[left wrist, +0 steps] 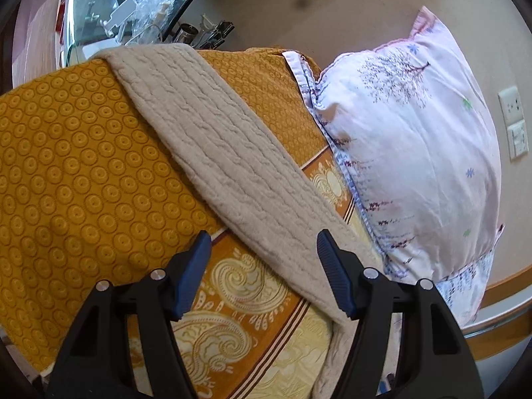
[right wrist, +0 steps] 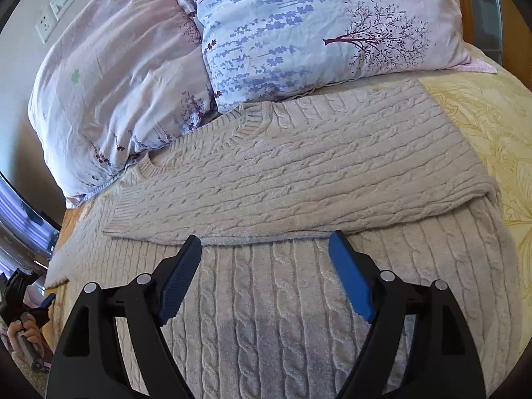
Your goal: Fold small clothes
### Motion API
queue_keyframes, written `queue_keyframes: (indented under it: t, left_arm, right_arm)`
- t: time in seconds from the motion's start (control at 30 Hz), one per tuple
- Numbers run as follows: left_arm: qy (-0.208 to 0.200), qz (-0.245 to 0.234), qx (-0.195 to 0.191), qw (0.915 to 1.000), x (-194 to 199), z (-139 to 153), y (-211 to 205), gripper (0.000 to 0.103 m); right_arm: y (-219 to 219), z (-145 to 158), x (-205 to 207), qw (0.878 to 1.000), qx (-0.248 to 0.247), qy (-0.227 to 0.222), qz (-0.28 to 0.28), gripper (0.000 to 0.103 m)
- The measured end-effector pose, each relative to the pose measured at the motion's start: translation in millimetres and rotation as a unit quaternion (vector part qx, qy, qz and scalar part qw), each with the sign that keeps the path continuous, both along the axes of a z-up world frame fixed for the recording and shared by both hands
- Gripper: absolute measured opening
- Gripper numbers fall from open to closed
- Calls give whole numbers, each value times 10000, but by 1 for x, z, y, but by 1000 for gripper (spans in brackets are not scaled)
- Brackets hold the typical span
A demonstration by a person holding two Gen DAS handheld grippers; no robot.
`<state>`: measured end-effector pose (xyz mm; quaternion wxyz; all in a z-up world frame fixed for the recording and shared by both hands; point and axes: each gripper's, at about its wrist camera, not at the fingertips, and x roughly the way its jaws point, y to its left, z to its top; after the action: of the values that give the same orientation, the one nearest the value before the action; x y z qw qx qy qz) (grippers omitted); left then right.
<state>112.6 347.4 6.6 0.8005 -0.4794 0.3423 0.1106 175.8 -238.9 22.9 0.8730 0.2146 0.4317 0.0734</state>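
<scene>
A beige cable-knit sweater (right wrist: 282, 179) lies flat on the bed, its collar toward the pillows and a sleeve folded across its body. My right gripper (right wrist: 266, 249) is open and empty, hovering just above the sweater's middle, at the edge of the folded sleeve. In the left wrist view the sweater (left wrist: 212, 139) runs diagonally across an orange bedspread (left wrist: 73, 166). My left gripper (left wrist: 264, 249) is open and empty over the sweater's edge. The left gripper also shows in the right wrist view (right wrist: 43, 302) at the far left, held by a hand.
Two floral pillows (right wrist: 299, 33) (right wrist: 109, 93) lie at the head of the bed, touching the sweater's collar. One pillow (left wrist: 415, 153) stands right of the sweater. A wall socket (left wrist: 513, 123) is behind it. A glass table (left wrist: 109, 10) with clutter stands beyond the bed.
</scene>
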Motion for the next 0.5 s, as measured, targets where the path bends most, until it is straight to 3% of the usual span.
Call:
queue_keyframes:
  t: [0.4, 0.5]
  left_arm:
    - [-60, 455, -493, 9977, 12, -7, 28, 53]
    - [-16, 561, -495, 9972, 16, -10, 34, 34]
  right_arm:
    - [0, 1, -5, 10000, 82, -45, -29, 81]
    - [-3, 3, -7, 9998, 190, 27, -23, 81]
